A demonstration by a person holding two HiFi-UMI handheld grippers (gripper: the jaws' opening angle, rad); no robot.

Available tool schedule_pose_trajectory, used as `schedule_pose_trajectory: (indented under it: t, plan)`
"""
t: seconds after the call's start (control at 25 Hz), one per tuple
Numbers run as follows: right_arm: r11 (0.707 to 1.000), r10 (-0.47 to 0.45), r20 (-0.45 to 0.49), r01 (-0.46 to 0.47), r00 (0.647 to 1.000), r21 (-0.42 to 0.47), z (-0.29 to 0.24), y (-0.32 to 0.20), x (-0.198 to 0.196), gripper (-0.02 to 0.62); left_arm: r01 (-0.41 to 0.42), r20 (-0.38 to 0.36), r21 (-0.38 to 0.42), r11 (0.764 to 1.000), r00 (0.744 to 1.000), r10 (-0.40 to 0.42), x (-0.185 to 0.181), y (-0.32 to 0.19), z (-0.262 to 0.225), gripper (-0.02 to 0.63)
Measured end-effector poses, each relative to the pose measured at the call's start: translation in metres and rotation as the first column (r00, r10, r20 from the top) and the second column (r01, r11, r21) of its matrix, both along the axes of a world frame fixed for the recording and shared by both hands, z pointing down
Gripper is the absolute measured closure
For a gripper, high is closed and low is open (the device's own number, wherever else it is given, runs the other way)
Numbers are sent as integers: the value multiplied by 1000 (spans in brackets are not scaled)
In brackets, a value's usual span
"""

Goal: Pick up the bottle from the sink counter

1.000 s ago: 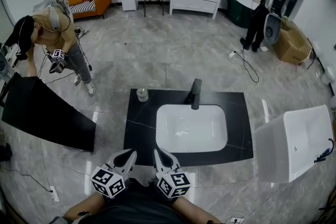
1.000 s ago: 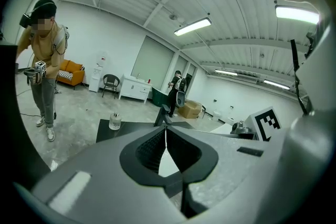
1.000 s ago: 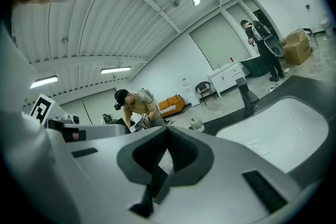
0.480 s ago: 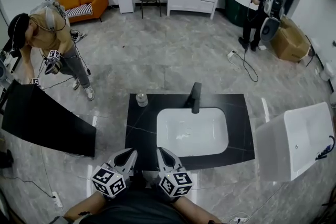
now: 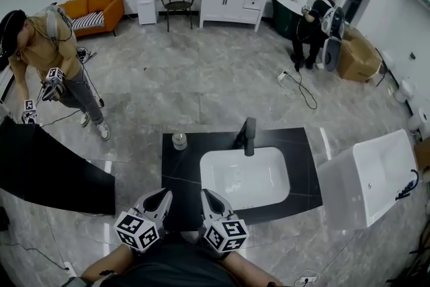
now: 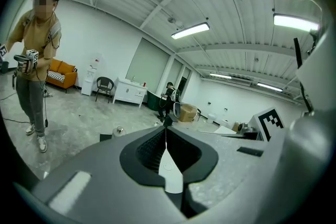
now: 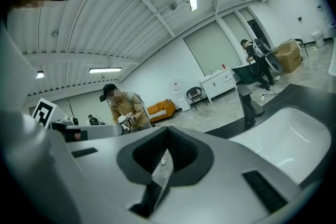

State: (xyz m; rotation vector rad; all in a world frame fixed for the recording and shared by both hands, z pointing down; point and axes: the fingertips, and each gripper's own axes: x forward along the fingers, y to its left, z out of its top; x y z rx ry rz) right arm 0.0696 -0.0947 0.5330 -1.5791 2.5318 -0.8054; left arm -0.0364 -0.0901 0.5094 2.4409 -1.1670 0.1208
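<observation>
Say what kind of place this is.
Probably an indoor test hall, not a real bathroom: sink counter standing free on open floor, orange sofa, another person with handheld gear.

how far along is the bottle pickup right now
Done: nothing yet. The bottle stands untouched at the back left corner of the black counter, left of the faucet. In hand: nothing; the left tool and right tool sit at the counter's near edge, both shut and empty. Left: reach across to the bottle, open a tool, close on it and lift.

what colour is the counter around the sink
The counter is black with faint pale veining, clearest in the head view.
</observation>
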Motion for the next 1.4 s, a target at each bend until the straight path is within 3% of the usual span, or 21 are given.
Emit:
schedule_pose_trajectory:
  t: [0.36,0.68,1.0,1.16,1.4]
  plan:
    - [995,94,-66,-96,993,-28,9,-18,-15,588,-71,-15,19,997,997,72,-31,-39,19,604]
    - [987,136,-71,-141,988,-71,29,-31,0,588,-55,90,94,994,995,46,-43,-85,55,604]
    - [983,149,-69,-155,986,-97,47,-59,26,588,-74,175,165,983,984,45,-25,-146,81,601]
    - [980,158,-74,-165,985,-114,56,-70,35,588,-89,212,174,981,976,51,-15,-173,99,554]
    - [971,176,-75,-186,981,-147,71,-82,45,588,-103,283,118,988,957,66,-9,-213,144,399]
